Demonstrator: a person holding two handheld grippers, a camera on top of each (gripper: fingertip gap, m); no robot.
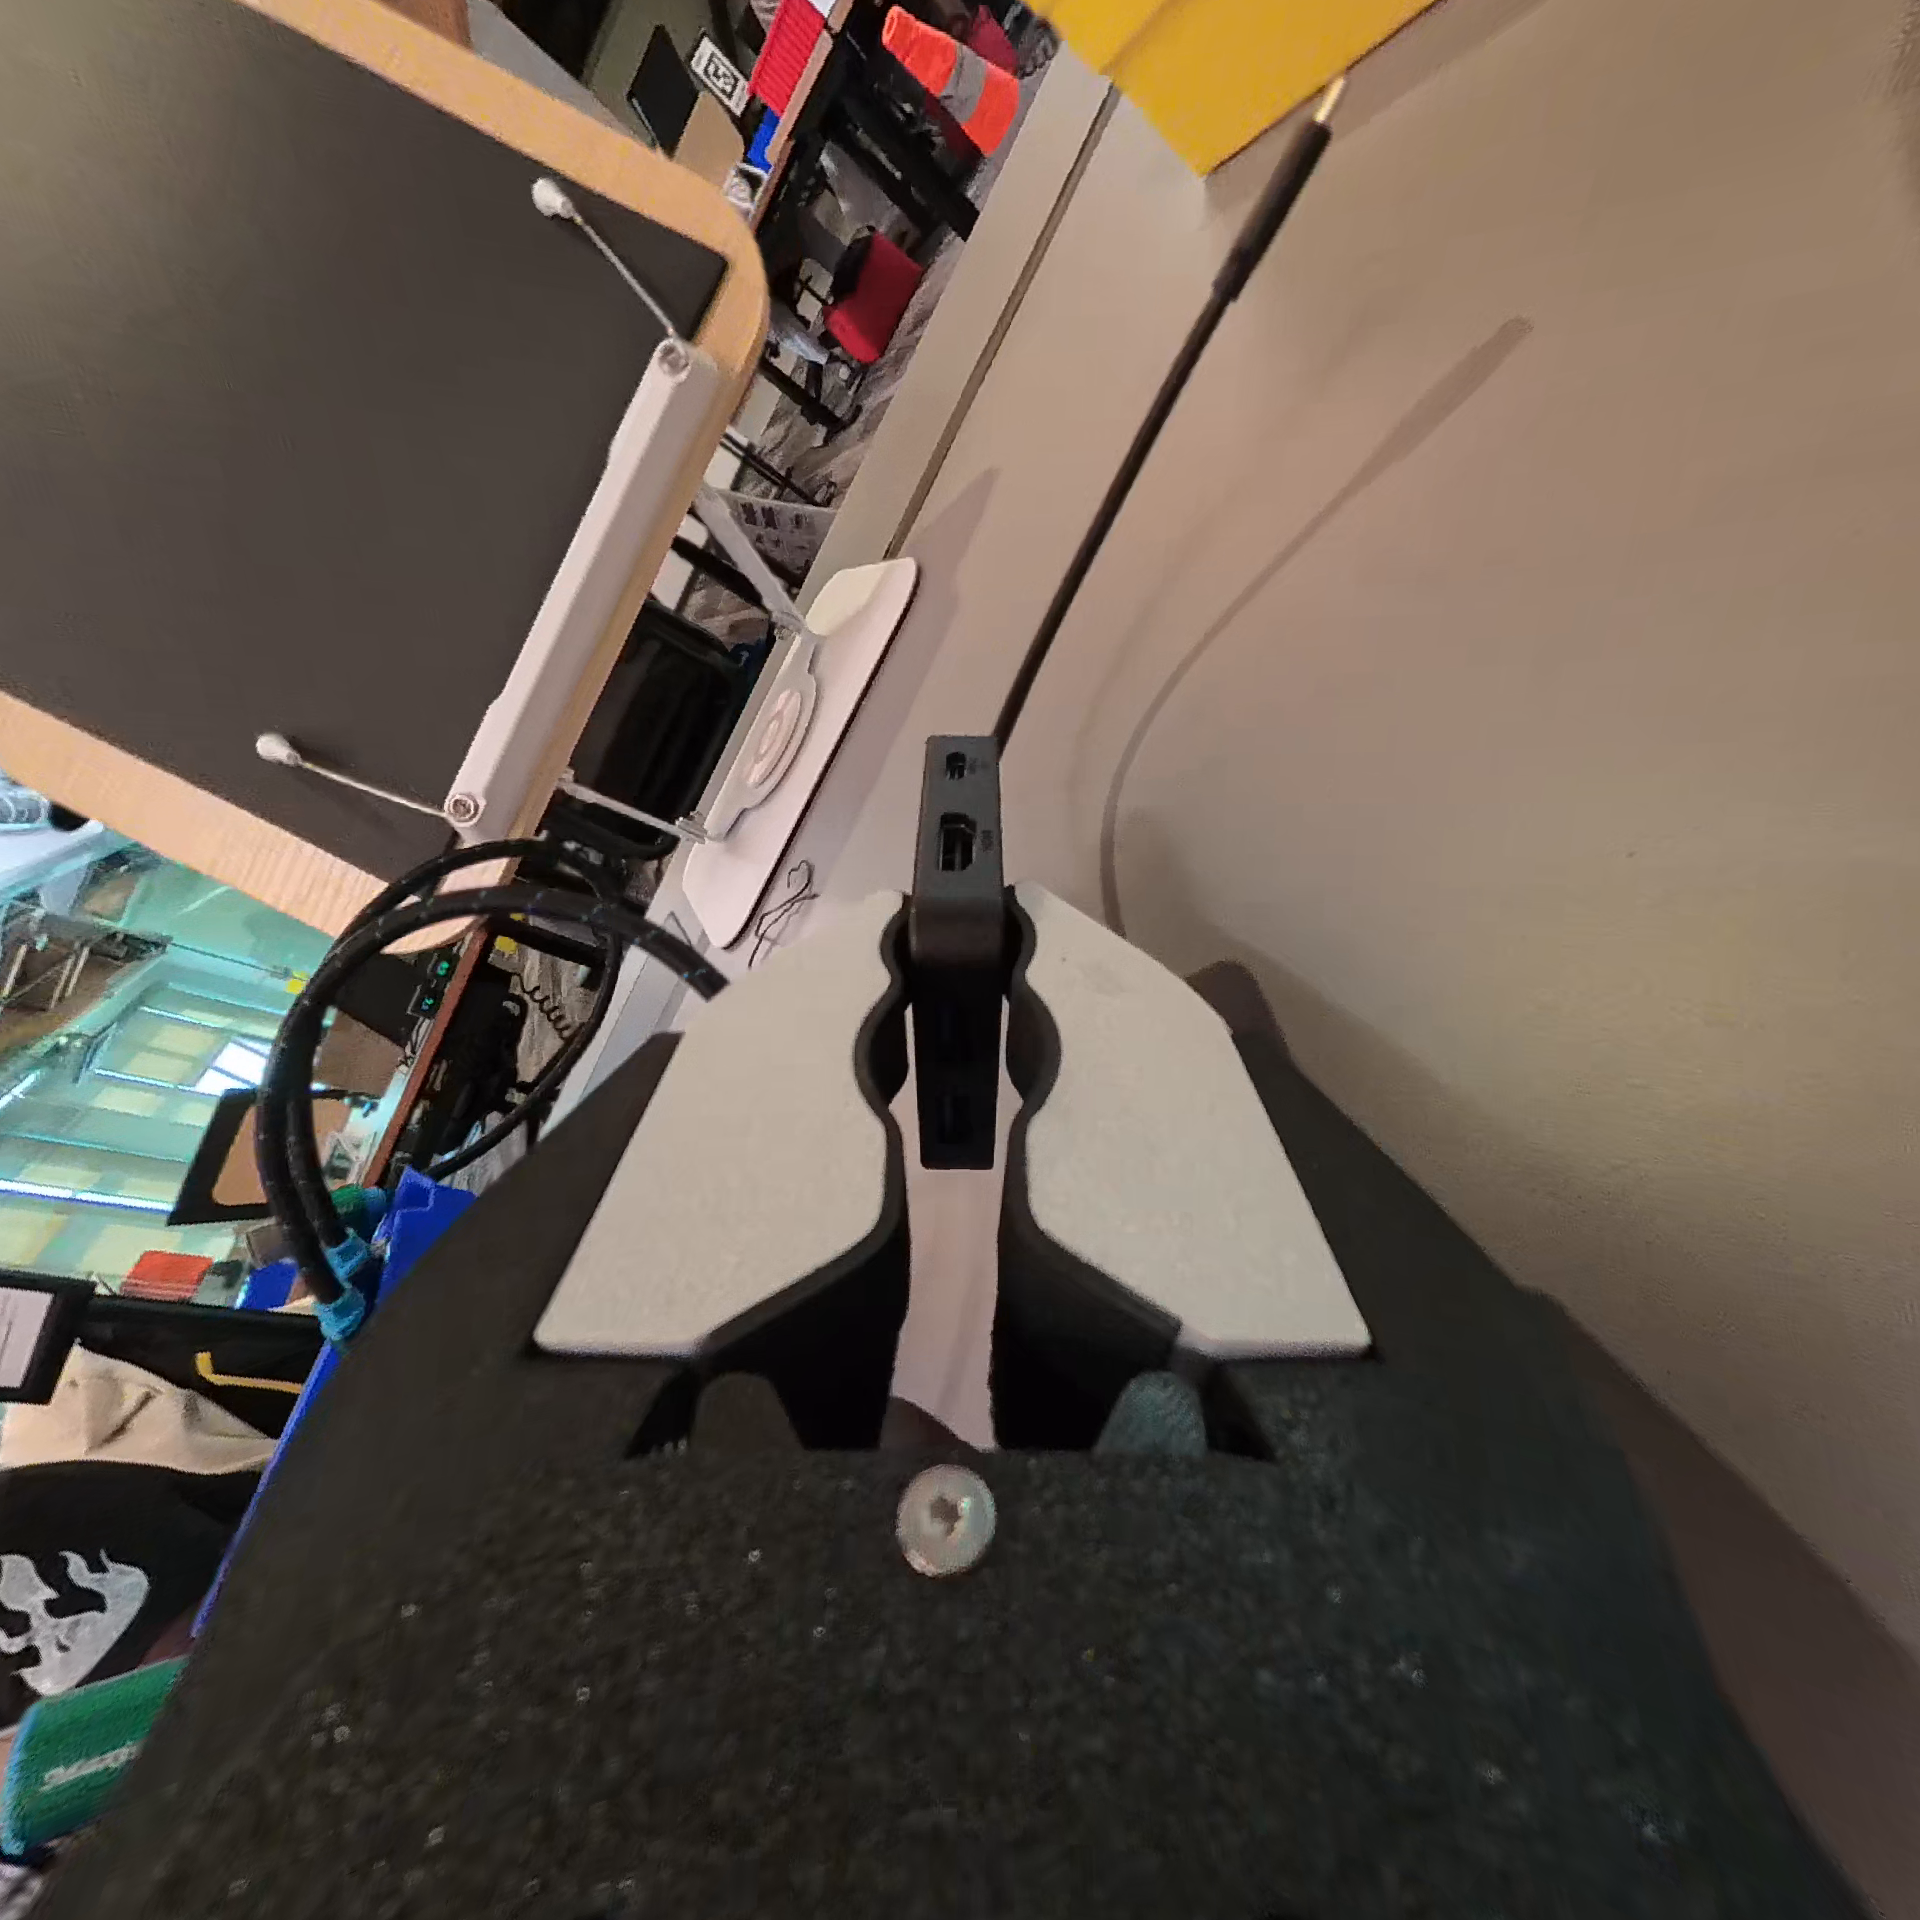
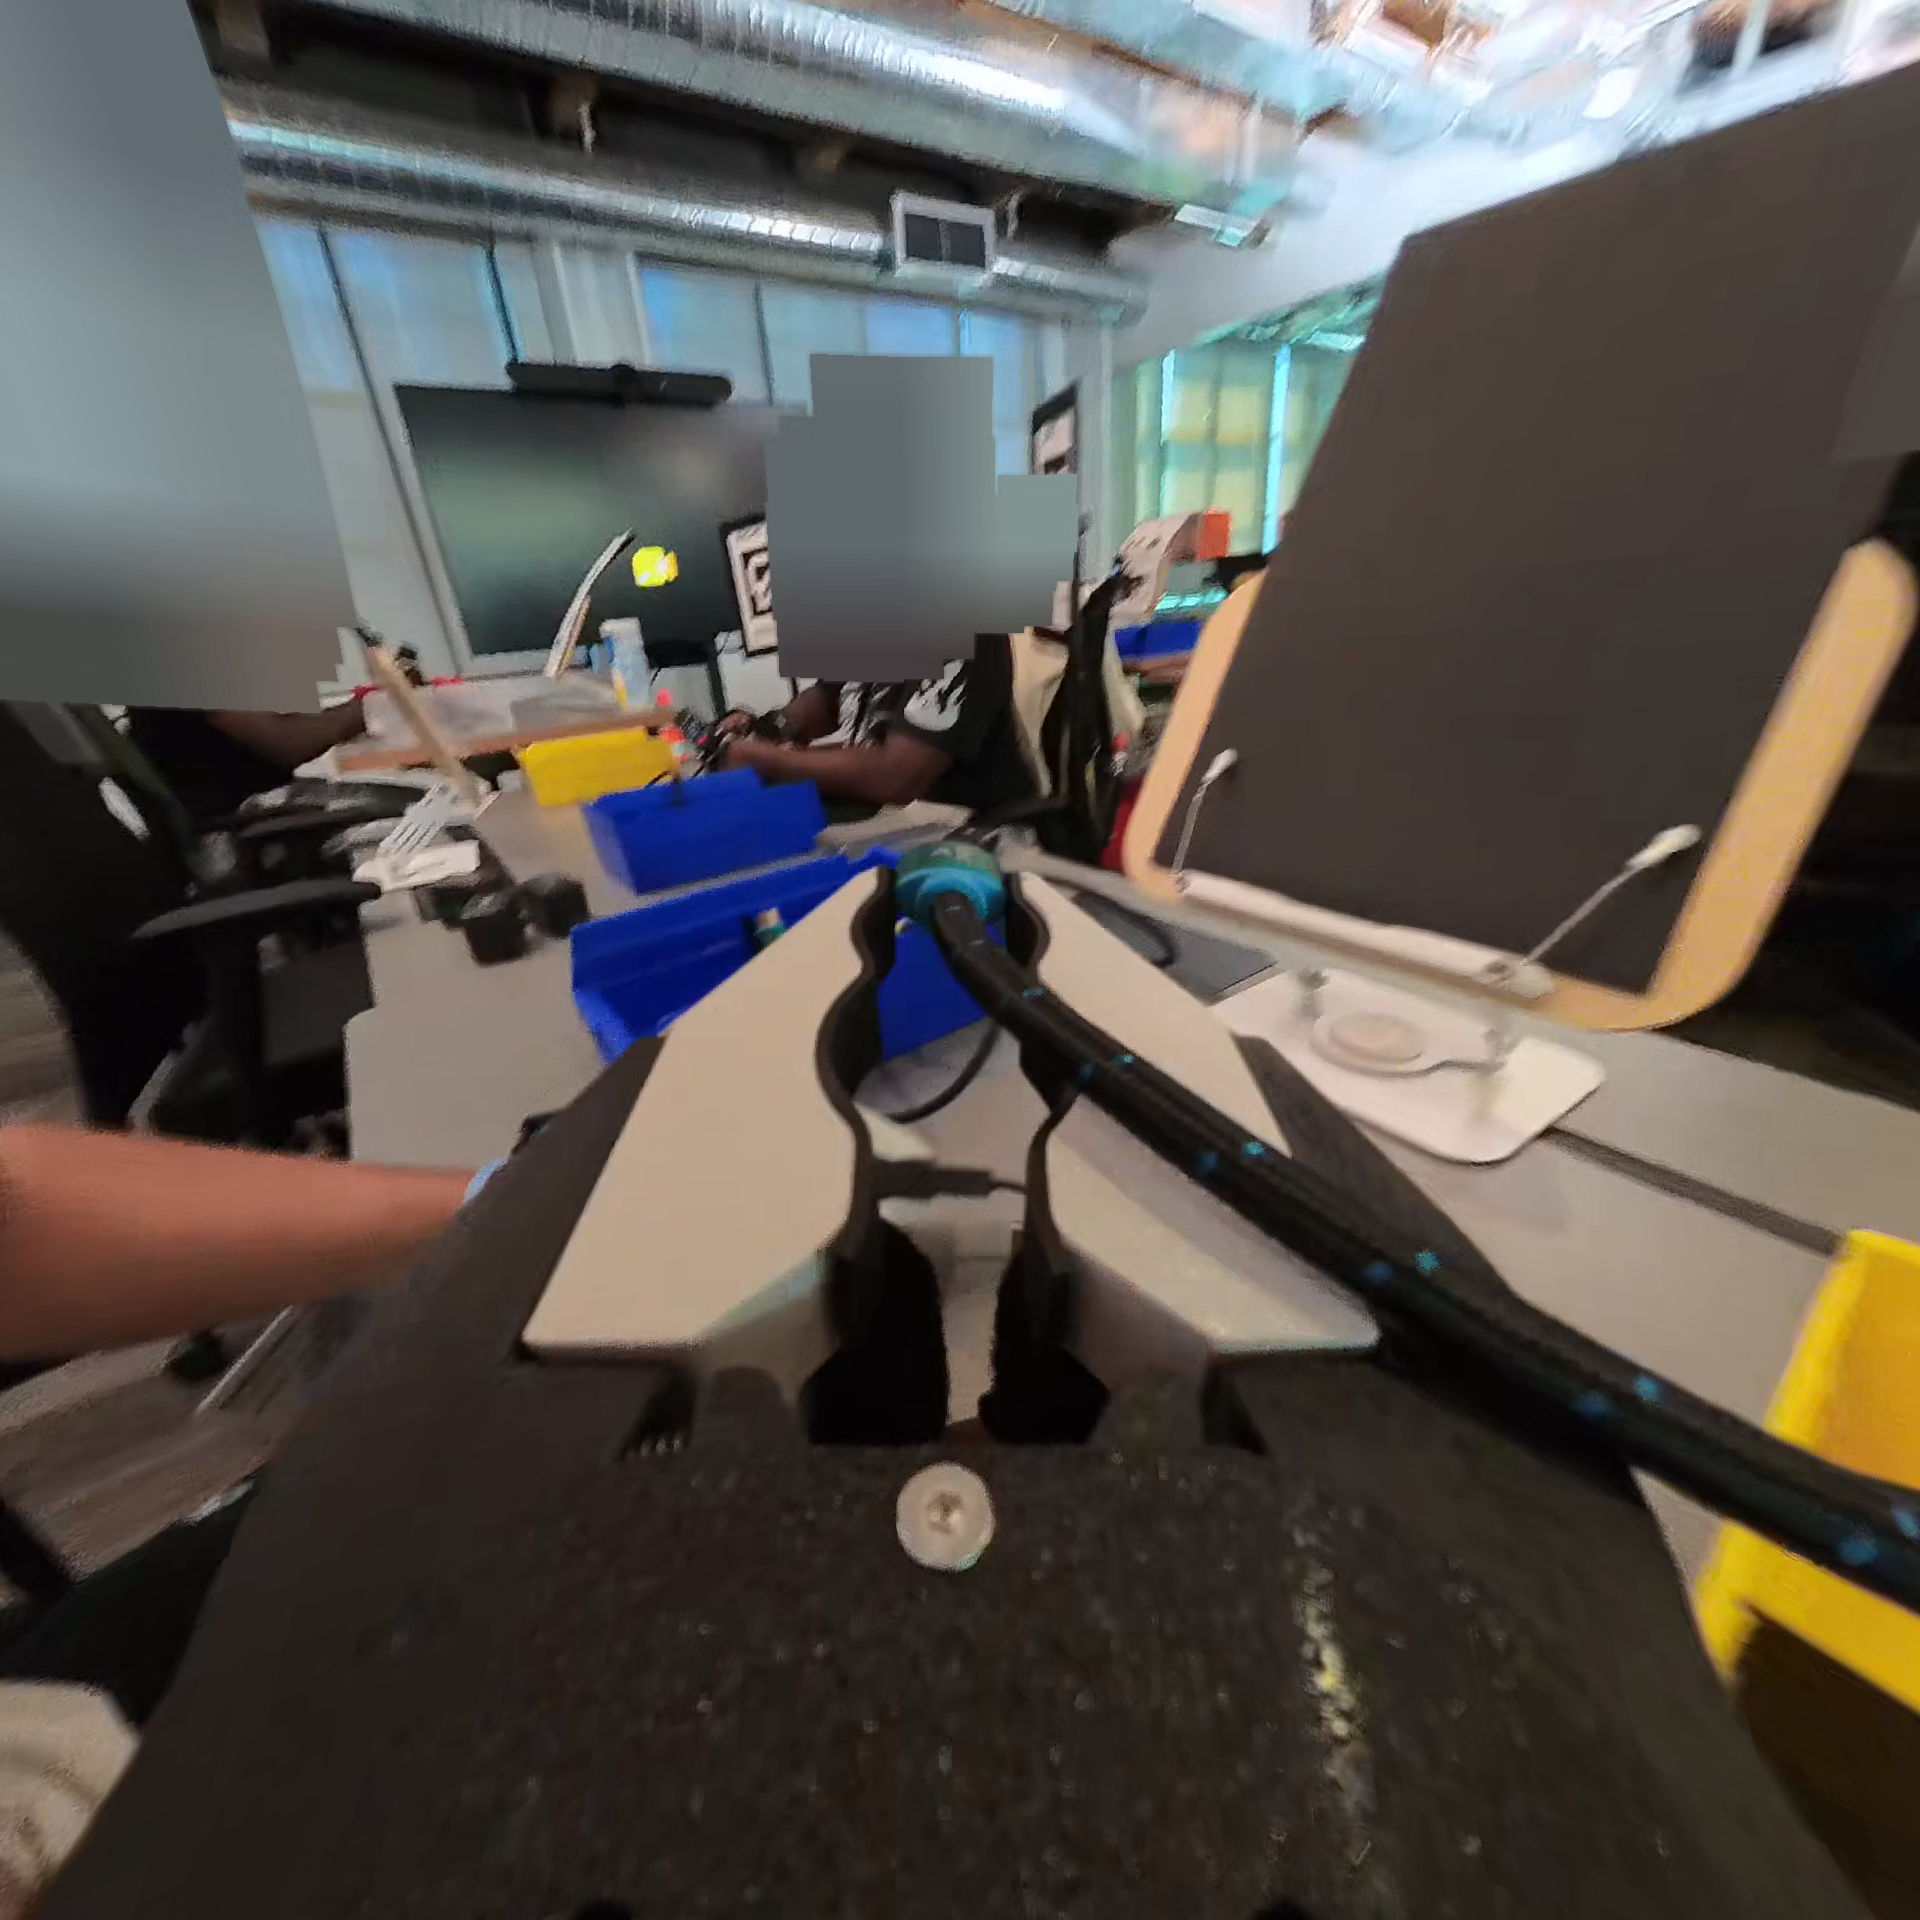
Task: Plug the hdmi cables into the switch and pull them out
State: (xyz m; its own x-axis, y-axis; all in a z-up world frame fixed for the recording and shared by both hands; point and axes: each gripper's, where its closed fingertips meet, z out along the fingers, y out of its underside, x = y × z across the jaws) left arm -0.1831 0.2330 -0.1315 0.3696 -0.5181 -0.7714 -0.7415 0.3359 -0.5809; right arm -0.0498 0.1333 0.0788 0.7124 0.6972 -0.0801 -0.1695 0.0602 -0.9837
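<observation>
Your left gripper [image 1: 956, 914] is closed tight on the switch [image 1: 958, 935]. The small black box stands on edge between the fingertips, w/ its port side facing the cam. One port shows above the tips, two more sit lower in the gap between the fingers. A thin black cord [image 1: 1153, 416] leaves the switch's far end and runs off across the table [image 1: 1558, 727] toward a yellow bin [image 1: 1226, 73]. The switch is lifted clear of the table; that view is rolled hard to one side.

Your right gripper [image 2: 951, 899] is clamped on the HDMI cable [image 2: 1299, 1184], right at its teal plug [image 2: 948, 878]. The plug sits between the tips and points away from the cam. The braided black cable w/ blue flecks trails back over the right finger toward the lower right, passing a yellow bin [image 2: 1849, 1403]. Can't tell the plug's metal end from here, it's hidden behind the tips.

In the left view the same cable [image 1: 312, 1091] loops at the left edge, well apart from the switch, so plug and switch aren't mated.

Past the right gripper: blue bins [image 2: 707, 831], a black board w/ a wood rim [image 2: 1558, 623] on a white stand [image 2: 1434, 1081], and your forearm [image 2: 208, 1226] at the left.
</observation>
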